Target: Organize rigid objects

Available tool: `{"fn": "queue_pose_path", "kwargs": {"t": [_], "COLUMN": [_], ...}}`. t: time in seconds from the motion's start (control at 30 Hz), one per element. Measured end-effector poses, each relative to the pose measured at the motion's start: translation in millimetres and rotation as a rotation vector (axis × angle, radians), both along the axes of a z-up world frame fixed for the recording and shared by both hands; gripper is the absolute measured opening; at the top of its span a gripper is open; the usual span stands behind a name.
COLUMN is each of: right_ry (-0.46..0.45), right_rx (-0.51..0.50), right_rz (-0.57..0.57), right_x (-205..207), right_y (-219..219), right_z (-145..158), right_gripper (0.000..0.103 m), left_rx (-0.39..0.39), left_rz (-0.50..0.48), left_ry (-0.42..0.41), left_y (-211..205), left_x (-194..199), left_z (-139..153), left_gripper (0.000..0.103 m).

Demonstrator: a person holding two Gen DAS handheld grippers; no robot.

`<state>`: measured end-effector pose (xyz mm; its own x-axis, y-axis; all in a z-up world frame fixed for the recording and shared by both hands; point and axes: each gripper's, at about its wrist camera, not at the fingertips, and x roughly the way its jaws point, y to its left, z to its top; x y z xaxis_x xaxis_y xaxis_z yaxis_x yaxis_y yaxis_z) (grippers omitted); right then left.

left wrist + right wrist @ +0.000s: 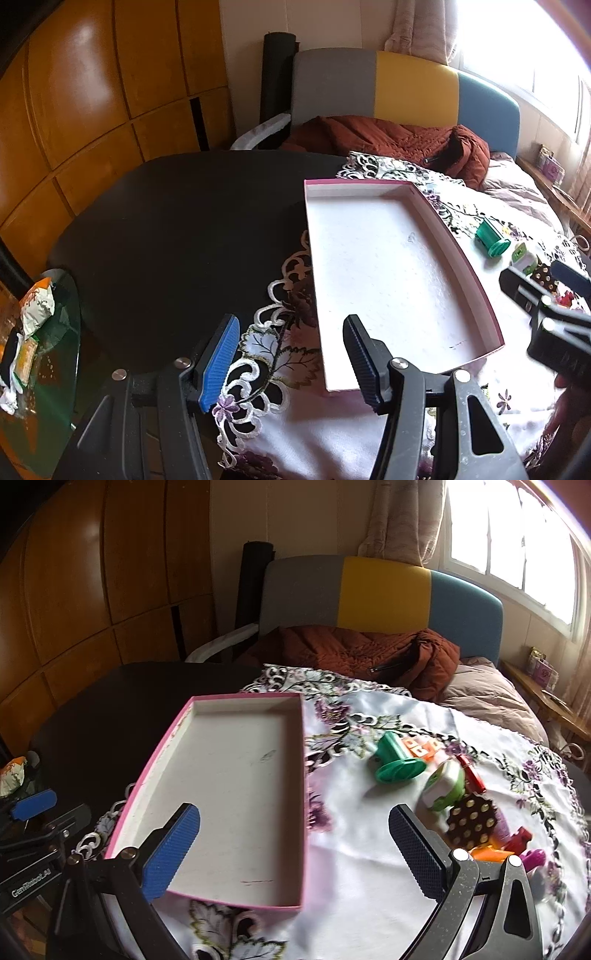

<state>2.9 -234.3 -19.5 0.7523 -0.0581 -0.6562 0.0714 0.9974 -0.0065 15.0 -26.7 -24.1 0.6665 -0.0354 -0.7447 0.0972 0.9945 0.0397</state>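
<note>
A shallow pink-rimmed box (299, 775) with a bare white floor lies on the embroidered cloth; it also shows in the left wrist view (454, 236). To its right lie a green spool-shaped toy (395, 764), an orange block (421, 747), a white-and-green case (443, 786), a brown studded disc (471, 821) and red and magenta pieces (521, 840). My right gripper (295, 849) is open and empty, over the box's near right corner. My left gripper (291, 362) is open and empty at the box's near left corner. The green toy (491, 238) shows in the left view too.
The dark round table (177, 229) carries a floral cloth (369, 849). Behind it stands a bed with a rust-coloured jacket (369, 653) and a grey, yellow and blue headboard (384, 590). A glass side table (55, 350) with snack packets stands at the left.
</note>
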Motion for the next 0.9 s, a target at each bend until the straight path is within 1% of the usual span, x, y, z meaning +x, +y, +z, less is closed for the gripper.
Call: {"fn": "queue_pose_path", "kwargs": {"t": [0.13,0.2,0.27,0.37,0.43,0.5,0.6,0.63,0.7,0.8,0.87,0.9], "right_ry": [-0.009,-0.022,-0.036,-0.067,-0.078,-0.089,-0.086,-0.084,-0.068,-0.051,-0.041,-0.038], "right_rx": [-0.007,-0.019,-0.027,-0.031,-0.062,-0.095,-0.078,-0.074,-0.068,-0.005,0.065,0.123], "right_rz": [-0.014,-0.04,-0.059,-0.096,-0.138,-0.202,-0.296,-0.327,-0.392,-0.481,-0.534,-0.554], "right_x": [2,3,5,4,5,6,5,5,2,-6,-11,-13], "right_y": [-22,-38,-54,-83,-105,-130,-172,-186,-212,-247,-265,-275], "right_z": [8,14,20,31,37,41,42,41,35,21,14,12], "right_gripper": [0.103,0.103,0.103,0.103,0.103,0.103,0.103,0.103,0.103,0.103,0.103,0.103], "left_rx": [-0.008,-0.023,-0.05,-0.103,-0.138,-0.136,-0.1,-0.103,-0.14,-0.158,-0.165,-0.169], "left_rz": [-0.024,-0.046,-0.078,-0.154,-0.191,-0.213,-0.249,-0.271,-0.312,-0.345,-0.367,-0.375], "left_ry": [0.01,0.022,0.035,0.066,0.083,0.107,0.127,0.132,0.141,0.142,0.159,0.172], "left_y": [-5,-7,-9,-16,-22,-31,-47,-51,-58,-70,-82,-89], "left_x": [0,0,0,1,1,2,4,5,8,14,24,30], "left_z": [0,-1,-1,-1,-1,-3,-7,-6,-4,3,6,7], "left_gripper": [0.059,0.059,0.059,0.059,0.059,0.059,0.059,0.059,0.059,0.059,0.059,0.059]}}
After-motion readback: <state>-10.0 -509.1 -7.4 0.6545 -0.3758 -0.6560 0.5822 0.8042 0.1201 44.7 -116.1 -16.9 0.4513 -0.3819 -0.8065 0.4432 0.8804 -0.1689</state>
